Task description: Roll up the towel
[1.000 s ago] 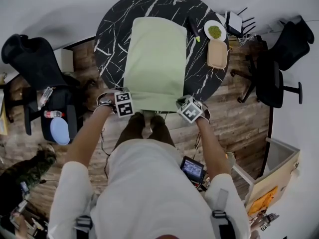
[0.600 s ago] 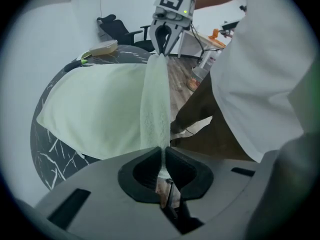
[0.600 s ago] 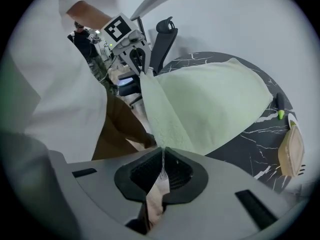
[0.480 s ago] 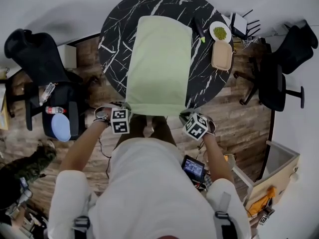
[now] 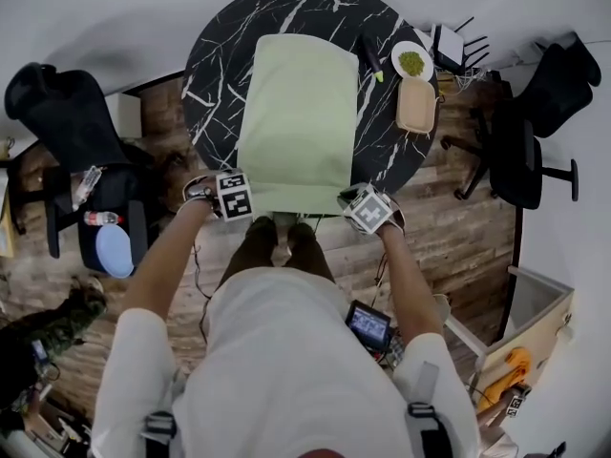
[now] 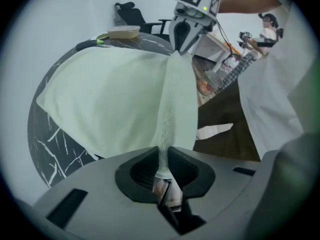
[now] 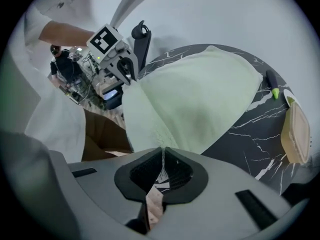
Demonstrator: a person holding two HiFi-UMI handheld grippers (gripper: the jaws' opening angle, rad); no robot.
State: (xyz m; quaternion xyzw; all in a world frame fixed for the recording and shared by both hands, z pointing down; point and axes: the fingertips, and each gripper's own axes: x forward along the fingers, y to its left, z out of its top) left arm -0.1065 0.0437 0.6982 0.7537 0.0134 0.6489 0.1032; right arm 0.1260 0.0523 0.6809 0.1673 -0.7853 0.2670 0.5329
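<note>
At the far left of the room a black office chair (image 5: 62, 113) stands on the wood floor, with a round blue object (image 5: 115, 251) low beside it. Next comes the round black marbled surface (image 5: 212, 74), and lengthways across its middle lies the pale green towel (image 5: 301, 103), spread flat, its far end near the far rim and its near end reaching past the rim towards the person.

The left gripper (image 5: 239, 189) points steeply down at the towel's near left corner. Its jaws have just been opening a little, yet they stand narrow, with the cloth pinched between the pads. From there the towel's near edge runs taut and raised off the surface to the right gripper (image 5: 359, 201), which is also tilted steeply down. It is clamped tight on the near right corner, with a thin fold of cloth caught in its jaws.

Further right, on the bare marble beside the towel, lie a dark pen-like object with a green tip (image 5: 370, 55), a white plate (image 5: 411, 60) with something green on it, and a tan lidded container (image 5: 417, 103). Another black chair (image 5: 520, 151) stands beyond the rim at the right.
</note>
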